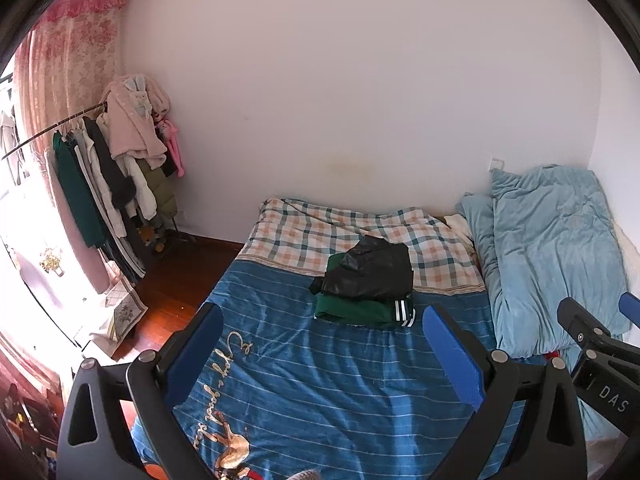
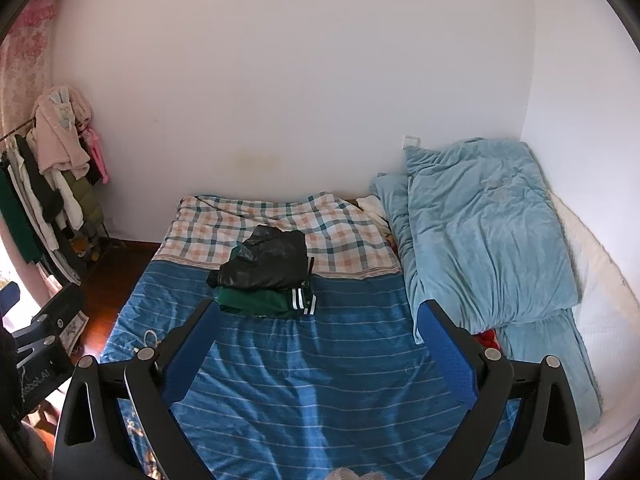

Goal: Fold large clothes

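Observation:
A folded black garment (image 1: 370, 270) lies on top of a folded green garment with white stripes (image 1: 360, 314) in the middle of the bed; the pile shows in the right wrist view too, black (image 2: 266, 264) over green (image 2: 266, 302). My left gripper (image 1: 322, 320) is open and empty, held above the blue striped bedspread (image 1: 320, 380), short of the pile. My right gripper (image 2: 318, 316) is open and empty, also above the bedspread (image 2: 320, 380) and short of the pile. The right gripper's body shows at the right edge of the left wrist view (image 1: 596, 344).
A checked sheet (image 1: 320, 232) covers the far end of the bed. A light blue quilt (image 2: 480, 232) lies bunched along the right side by the wall. A clothes rack (image 1: 104, 172) with hanging garments stands at the left by a pink curtain (image 1: 68, 52). Wooden floor (image 1: 168, 292) lies left of the bed.

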Tool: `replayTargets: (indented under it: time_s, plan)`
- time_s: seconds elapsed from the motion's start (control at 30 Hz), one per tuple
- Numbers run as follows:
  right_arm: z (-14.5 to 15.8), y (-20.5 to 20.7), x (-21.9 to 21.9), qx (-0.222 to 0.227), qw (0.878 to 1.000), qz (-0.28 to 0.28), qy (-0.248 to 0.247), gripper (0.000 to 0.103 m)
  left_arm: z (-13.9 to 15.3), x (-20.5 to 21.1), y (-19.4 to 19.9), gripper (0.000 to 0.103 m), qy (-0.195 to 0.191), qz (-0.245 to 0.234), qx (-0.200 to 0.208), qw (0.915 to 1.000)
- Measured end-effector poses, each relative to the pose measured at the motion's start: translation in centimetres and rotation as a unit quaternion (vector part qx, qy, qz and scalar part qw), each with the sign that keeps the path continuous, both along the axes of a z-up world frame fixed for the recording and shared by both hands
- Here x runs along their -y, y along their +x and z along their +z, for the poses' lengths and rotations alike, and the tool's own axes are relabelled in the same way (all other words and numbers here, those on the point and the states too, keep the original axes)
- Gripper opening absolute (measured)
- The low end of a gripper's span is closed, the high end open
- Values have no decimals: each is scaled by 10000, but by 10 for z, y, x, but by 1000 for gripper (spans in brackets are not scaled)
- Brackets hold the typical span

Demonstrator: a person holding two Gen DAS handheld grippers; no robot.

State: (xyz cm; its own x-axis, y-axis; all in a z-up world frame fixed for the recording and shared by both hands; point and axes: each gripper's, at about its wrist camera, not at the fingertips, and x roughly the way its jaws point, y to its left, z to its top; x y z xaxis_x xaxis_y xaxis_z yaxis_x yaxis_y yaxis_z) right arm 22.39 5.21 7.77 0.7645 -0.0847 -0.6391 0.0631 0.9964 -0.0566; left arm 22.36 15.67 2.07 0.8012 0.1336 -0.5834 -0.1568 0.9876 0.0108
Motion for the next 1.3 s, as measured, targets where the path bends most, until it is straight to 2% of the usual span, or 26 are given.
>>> replayTargets:
  time_s: [1.3]
  plan:
    - [-5,-2,-2,-43,10000,56,52,100,0,-2,-5,102,3,-14,-22,10000]
